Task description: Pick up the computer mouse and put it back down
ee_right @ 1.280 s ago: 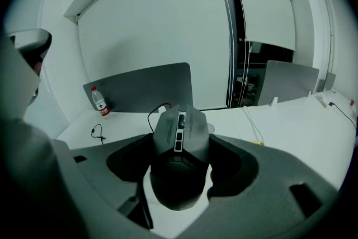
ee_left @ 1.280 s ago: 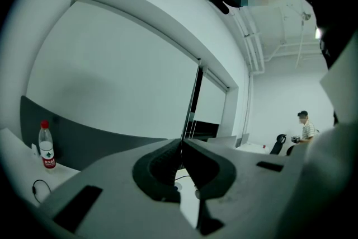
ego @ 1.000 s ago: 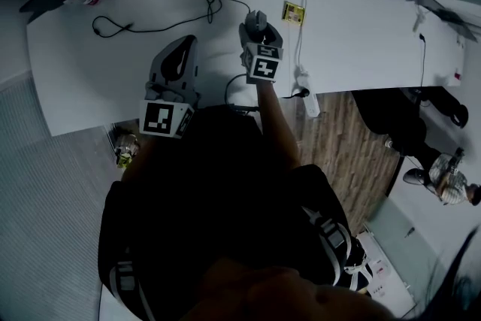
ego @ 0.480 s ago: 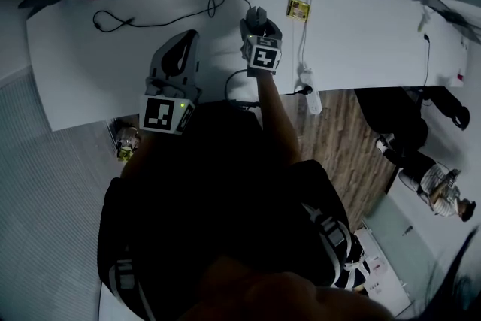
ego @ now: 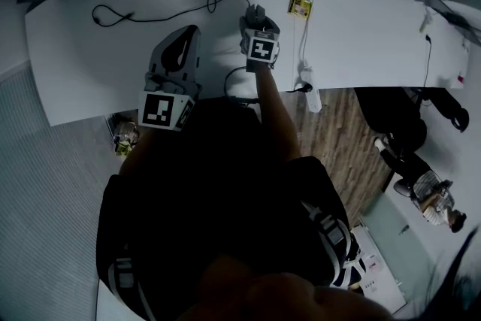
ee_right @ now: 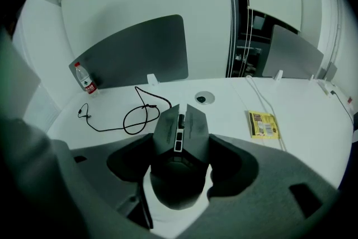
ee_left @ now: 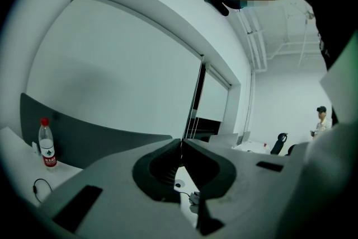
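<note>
Right gripper (ego: 257, 26) has crept a little further out over the white desk (ego: 105, 71) since a second ago. The left gripper (ee_left: 180, 144) has barely shifted and idles, jaws closed on nothing. I've got the dark grey angular plastic computer mouse (ee_right: 180, 137) clamped by its flanks in the right jaws, mid-desk; I can't tell if it's off the surface. I judge it light, rigid and smooth-shelled, so it may slip. A side grip at the waist suits it. Keep off the buttons and wheel.
</note>
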The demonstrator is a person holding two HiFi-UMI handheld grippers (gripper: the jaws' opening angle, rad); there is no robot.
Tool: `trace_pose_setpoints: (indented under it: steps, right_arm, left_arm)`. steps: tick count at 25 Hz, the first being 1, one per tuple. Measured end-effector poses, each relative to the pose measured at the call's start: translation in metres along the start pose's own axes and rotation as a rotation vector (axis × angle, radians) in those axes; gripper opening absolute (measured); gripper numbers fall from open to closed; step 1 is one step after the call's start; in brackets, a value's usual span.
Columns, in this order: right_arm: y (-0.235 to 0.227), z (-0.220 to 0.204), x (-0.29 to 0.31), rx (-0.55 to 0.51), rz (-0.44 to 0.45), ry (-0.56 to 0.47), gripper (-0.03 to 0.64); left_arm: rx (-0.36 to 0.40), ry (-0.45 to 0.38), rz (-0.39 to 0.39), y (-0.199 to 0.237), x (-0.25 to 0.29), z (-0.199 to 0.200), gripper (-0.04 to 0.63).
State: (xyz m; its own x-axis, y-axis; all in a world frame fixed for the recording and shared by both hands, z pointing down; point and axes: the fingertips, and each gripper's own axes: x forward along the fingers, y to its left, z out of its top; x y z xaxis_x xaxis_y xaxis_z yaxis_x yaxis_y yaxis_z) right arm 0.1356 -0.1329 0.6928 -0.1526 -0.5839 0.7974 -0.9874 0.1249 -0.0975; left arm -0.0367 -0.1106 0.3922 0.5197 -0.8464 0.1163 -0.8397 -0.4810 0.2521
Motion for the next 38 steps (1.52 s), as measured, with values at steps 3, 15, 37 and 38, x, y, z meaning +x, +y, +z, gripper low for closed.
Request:
trace_pose_setpoints:
  steps: [3,15,37,38]
  right_arm:
    - [-0.002,-0.013,0.006,0.009,-0.009,0.039,0.295]
    - [0.0,-0.044,0.028,-0.001,-0.004,0.124,0.295]
    - [0.008,-0.081,0.048,0.015,-0.002,0.254,0.295]
    - [0.006,-0.082,0.046,0.009,-0.012,0.257,0.295]
  left_arm:
    - [0.001,-0.002,-0.001,-0.001,0.0,0.0,0.008]
    - [0.001,0.002,0.005,0.0,-0.001,-0.003,0.008]
    - [0.002,0.011,0.019,0.003,-0.009,-0.003,0.008]
    - [0.002,0.014,0.017,0.003,-0.01,-0.003,0.008]
